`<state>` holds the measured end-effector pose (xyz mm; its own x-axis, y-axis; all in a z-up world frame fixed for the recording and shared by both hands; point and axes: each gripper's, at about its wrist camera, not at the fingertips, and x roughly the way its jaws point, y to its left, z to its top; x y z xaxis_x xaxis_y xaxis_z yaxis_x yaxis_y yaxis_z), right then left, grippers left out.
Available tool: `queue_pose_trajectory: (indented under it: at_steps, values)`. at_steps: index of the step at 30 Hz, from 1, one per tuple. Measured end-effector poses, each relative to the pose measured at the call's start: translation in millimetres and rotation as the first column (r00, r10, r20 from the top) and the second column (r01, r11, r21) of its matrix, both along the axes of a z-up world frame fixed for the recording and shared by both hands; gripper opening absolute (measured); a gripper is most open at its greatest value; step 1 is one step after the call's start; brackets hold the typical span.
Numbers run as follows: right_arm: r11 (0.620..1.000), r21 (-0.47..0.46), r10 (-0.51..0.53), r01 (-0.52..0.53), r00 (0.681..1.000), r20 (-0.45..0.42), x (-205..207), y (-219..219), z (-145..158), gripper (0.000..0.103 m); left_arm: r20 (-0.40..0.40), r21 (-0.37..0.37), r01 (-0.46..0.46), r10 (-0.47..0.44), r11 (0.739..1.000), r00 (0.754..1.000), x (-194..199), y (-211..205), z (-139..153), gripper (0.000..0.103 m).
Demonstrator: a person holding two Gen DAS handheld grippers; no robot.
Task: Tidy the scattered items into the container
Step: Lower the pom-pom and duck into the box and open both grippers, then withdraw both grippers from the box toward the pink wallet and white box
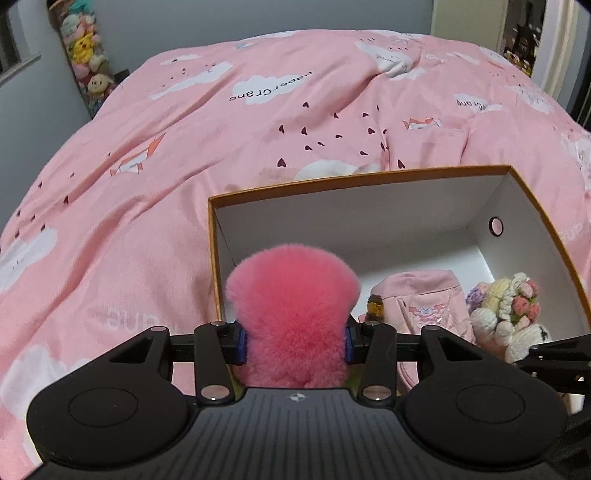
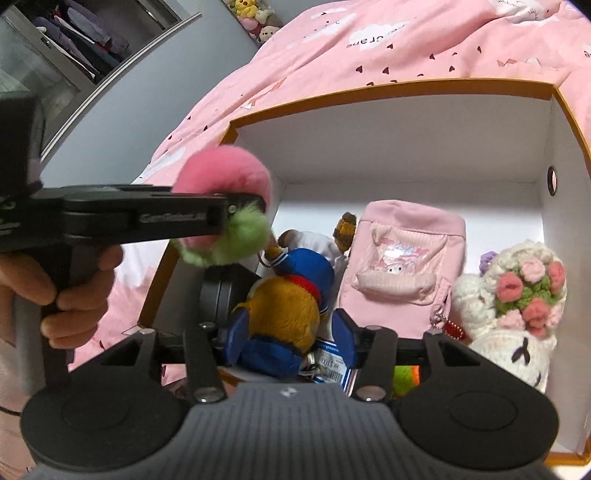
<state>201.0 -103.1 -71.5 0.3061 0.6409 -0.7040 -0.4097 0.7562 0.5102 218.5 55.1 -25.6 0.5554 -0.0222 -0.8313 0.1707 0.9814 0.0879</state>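
One pink quilt (image 1: 258, 155) (perhaps a bed)

I see bed w/ pink cloud-and-heart duvet (image 1: 258, 140) filling the view | grey wall (image 1: 166, 22) behind | plush toys (image 1: 86, 55) stacked in left corner | open wardrobe (image 2: 85, 40) with hanging clothes | even indoor light

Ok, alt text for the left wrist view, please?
The left gripper clamps a fluffy pink pompom above the near corner of an open orange-rimmed box on a pink bedspread. Inside lie a pink pouch and a crocheted bouquet.
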Motion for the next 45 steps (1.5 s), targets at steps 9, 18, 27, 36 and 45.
queue_pose_trajectory:
  at_steps: [9,18,27,36,45]
  values:
    - [1.000,-0.007,-0.028,0.028,1.000,-0.001,-6.7,-8.4,1.0,0.053,0.026,0.021,-0.002,0.001,1.000,1.000,-6.5,-0.8,2.8,0.054]
    - [0.999,-0.014,-0.037,0.038,0.999,0.025,-14.7,-9.9,6.0,0.054,0.047,-0.018,-0.051,0.051,0.999,0.998,-25.2,4.7,8.8,0.054]
    - [0.999,-0.030,-0.029,0.031,0.998,0.053,-27.2,-5.8,14.9,0.054,0.140,-0.049,-0.123,0.129,0.991,0.982,-64.8,4.4,19.9,0.043]
    - [0.994,-0.078,-0.062,0.073,0.989,0.135,-45.8,-3.8,28.8,0.058,0.170,-0.116,-0.109,0.128,0.987,0.977,-100.3,8.4,33.5,0.043]
    - [0.992,-0.062,-0.093,0.109,0.969,0.228,-66.9,-14.2,57.6,0.061,0.154,-0.096,-0.048,0.062,0.994,0.986,-127.0,5.9,51.4,0.043]
